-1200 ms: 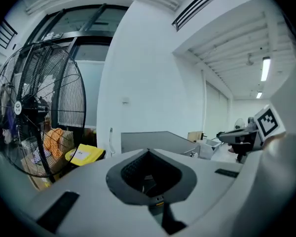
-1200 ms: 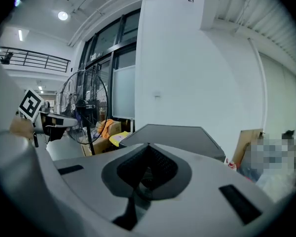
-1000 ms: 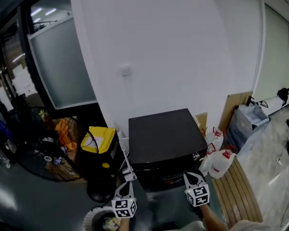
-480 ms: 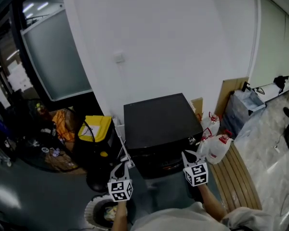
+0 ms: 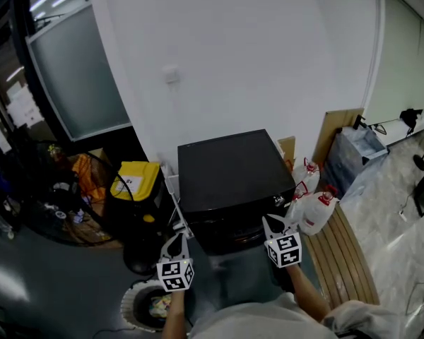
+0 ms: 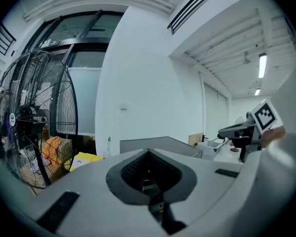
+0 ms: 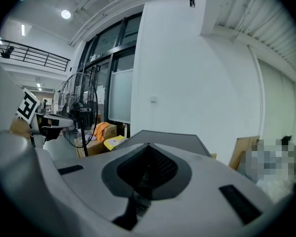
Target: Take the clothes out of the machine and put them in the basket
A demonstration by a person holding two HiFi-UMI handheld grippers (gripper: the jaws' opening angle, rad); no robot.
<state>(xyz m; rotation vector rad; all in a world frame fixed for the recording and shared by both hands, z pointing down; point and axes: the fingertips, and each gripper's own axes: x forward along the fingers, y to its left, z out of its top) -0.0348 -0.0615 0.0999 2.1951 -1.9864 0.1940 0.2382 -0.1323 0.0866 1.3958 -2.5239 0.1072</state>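
Where white wall (image 5: 254,62) meets dark floor (image 5: 28,288), the black machine (image 5: 230,168) stands.

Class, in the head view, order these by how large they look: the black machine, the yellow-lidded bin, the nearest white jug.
1. black machine
2. yellow-lidded bin, though its dark body is hard to trace
3. white jug, looking only somewhat smaller than the bin
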